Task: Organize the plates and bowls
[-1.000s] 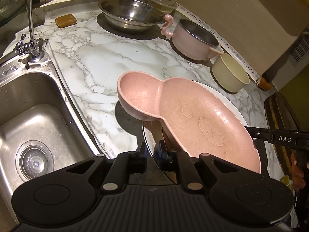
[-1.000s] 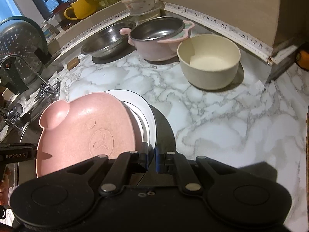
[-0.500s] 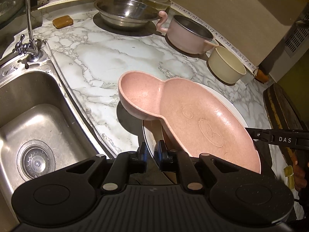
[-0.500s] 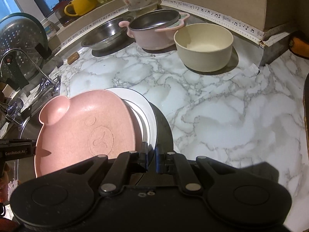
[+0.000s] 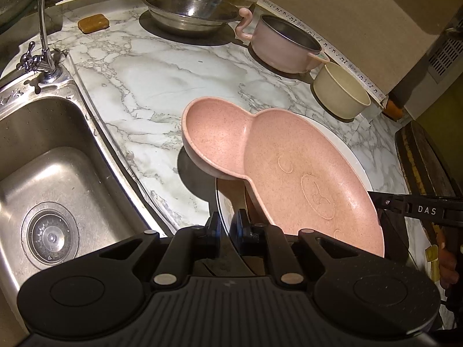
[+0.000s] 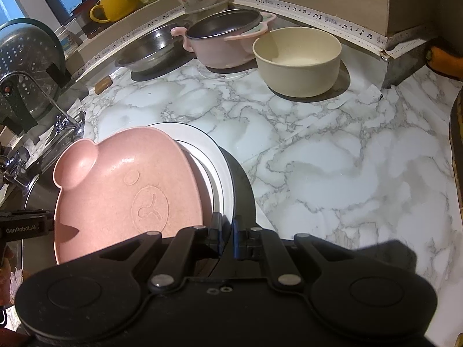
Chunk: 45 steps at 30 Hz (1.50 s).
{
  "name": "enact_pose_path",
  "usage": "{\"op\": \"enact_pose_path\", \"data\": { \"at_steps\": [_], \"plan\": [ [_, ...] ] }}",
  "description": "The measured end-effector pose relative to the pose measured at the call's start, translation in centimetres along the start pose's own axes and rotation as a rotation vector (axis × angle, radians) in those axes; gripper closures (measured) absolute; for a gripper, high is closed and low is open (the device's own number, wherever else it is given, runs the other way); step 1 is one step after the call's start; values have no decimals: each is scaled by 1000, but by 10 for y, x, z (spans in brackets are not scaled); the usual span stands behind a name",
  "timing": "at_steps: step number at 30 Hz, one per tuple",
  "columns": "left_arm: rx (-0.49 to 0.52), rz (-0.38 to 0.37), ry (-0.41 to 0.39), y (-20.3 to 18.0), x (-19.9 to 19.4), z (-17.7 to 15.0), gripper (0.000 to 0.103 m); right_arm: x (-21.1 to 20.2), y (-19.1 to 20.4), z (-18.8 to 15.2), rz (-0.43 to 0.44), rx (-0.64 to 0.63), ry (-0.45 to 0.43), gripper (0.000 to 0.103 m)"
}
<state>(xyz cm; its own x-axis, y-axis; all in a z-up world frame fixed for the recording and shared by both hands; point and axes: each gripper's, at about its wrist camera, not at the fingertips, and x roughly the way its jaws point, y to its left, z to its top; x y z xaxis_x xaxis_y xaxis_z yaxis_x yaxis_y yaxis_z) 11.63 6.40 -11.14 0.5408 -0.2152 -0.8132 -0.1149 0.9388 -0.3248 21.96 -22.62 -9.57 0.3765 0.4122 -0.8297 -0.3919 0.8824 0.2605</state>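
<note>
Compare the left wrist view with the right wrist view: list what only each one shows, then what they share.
Only the left wrist view shows the sink basin with its drain.

Only the right wrist view shows the yellow mug on the ledge and the metal colander.

Both show the pink bear-shaped plate resting on the white plate, the steel bowl, the pink pot, the cream bowl and the marble counter. The left gripper and right gripper each clamp the white plate's rim.
</note>
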Motion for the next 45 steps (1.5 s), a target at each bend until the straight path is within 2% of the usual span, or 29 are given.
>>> {"op": "enact_pose_path", "data": {
  "at_steps": [9, 13, 15, 23, 28, 36, 45],
  "plan": [
    [-9, -12, 14, 1, -1, 2, 94, 0, 3, -2, -15, 2, -7, 94],
    [-3, -1, -5, 1, -4, 2, 94, -1, 5, -2, -26, -2, -7, 93],
    [-15, -9, -4, 4, -5, 3, 94, -1, 6, -1, -41, -7, -10, 89],
    [-23, -13, -9, 9, -13, 2, 91, -9, 5, -3, -64, 3, -15, 85],
    [-16, 26, -29, 14, -22, 0, 74, -22, 9, -3, -89, -15, -50, 84],
    [-7, 38, -73, 21, -49, -3, 74, -41, 14, -4, -87, -20, -93, 78],
    [88, -5, -127, -6, -78, -1, 74, -57, 35, -10, -57, -59, -126, 74]
  ]
}}
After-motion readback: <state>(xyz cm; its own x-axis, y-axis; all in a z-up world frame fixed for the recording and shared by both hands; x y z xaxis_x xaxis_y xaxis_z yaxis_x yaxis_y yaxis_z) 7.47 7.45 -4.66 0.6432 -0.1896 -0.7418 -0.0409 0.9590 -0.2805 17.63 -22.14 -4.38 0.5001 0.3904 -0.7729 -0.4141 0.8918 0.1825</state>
